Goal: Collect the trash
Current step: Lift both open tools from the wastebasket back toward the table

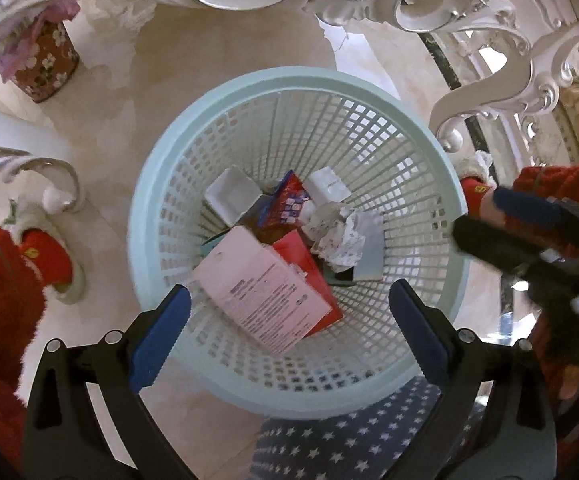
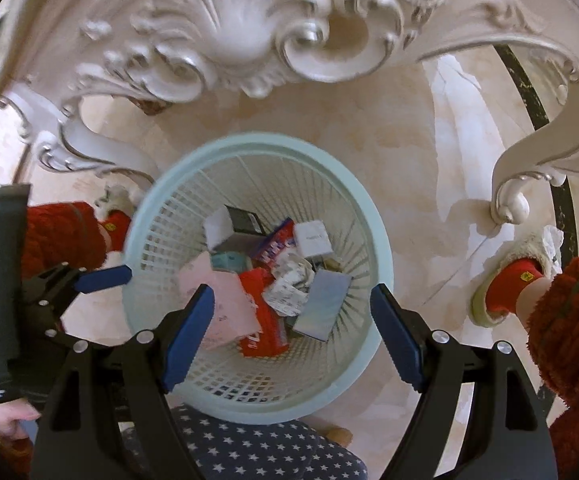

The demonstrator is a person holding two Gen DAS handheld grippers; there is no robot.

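Both grippers hang wide open and empty over a pale blue basket (image 1: 369,92) on the marble floor (image 1: 225,52). Inside lie a pink box (image 1: 261,300), a red carton (image 2: 263,320) and what looks like crumpled paper (image 1: 339,236).

The left gripper (image 1: 289,332) and right gripper (image 2: 291,336) each frame the basket.

a carved white scrolled table frame (image 2: 225,36) arches over glossy cream marble floor (image 1: 209,52), a floral brown tin (image 1: 47,66) standing beneath it.

right tool (image 1: 537,240): motion-blurred, cut by right edge | pink box (image 2: 225,308): partly behind tool finger | box print: unreadable | floral tin (image 1: 47,64): partly behind desk carving
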